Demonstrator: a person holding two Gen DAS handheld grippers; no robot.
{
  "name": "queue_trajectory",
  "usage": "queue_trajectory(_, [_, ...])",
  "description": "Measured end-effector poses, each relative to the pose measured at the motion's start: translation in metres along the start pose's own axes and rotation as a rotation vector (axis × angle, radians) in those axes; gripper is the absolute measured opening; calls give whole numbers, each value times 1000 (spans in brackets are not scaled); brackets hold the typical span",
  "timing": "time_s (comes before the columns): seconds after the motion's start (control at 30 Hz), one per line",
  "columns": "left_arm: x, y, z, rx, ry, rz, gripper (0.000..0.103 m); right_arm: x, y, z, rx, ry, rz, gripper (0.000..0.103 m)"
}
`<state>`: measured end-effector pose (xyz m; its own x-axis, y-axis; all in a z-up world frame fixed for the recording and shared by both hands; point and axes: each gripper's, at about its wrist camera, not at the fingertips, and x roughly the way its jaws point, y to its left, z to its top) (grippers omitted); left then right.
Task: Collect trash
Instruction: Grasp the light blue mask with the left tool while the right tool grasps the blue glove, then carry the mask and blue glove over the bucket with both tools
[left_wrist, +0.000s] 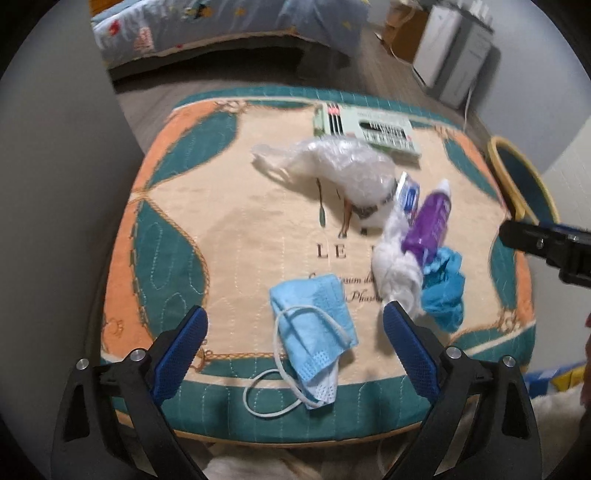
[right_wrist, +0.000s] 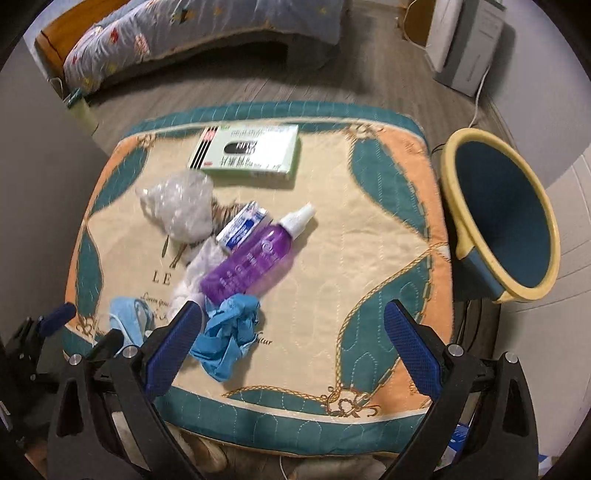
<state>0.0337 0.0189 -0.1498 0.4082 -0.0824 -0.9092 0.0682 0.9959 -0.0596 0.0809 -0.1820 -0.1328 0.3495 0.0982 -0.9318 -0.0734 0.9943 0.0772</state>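
Between my left gripper's (left_wrist: 295, 332) spread fingers lies the face mask (left_wrist: 314, 317) (limp, featherlight); I'd pinch its folded middle.

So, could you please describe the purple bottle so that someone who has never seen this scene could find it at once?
Start at the quilted cushion with the teal and orange border, beside the blue bin. In the cluster of litter near its middle, the bottle lies on its side between a small blue and white packet and a crumpled blue glove. It is the only purple item, with a white spray cap.
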Motion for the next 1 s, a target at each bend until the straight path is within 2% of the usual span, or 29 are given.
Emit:
queue_trajectory(0.07, [6,-3,-1,16,26,2,94,5,-2,-1,27,17,25,95])
queue_trajectory(0.13, [13,-5,-2,28,55,-10,89,11,-2,-2,43,41,51,83])
queue_trajectory(0.17, [16,-7,-3,38,75,-12,87,14,-1,-3,46,52,60,81])
queue_trajectory(0.23, [21,-9,-4,52,97,-11,78,18,3,-4,43,64,69,77])
queue_trajectory(0.37, [25,-9,-4,73,116,-12,68,23,16,-6,34,86,108,69])
queue_trajectory(0.53, [33,-2,-3,67,141,-9,42,32,32,-8,10,124,130,58])
queue_trajectory(0.63, [34,2,-2,63,144,4,35,40,37,-9,3,148,137,55])
queue_trajectory(0.73, [33,5,0,59,135,9,31,48,39,-10,-17,170,126,53])
queue_trajectory(0.77, [33,6,1,59,134,10,31,50,38,-11,-21,180,122,49])
queue_trajectory(0.83, [33,6,2,63,129,8,30,55,35,-12,-7,203,142,37])
queue_trajectory(0.87, [33,5,4,63,124,4,30,55,34,-12,-6,205,143,36])
queue_trajectory(0.93, [30,4,5,64,111,-2,30,53,34,-9,-19,195,143,27])
queue_trajectory(1.0, [27,3,8,61,95,-6,29,48,33,-6,-21,185,149,24])
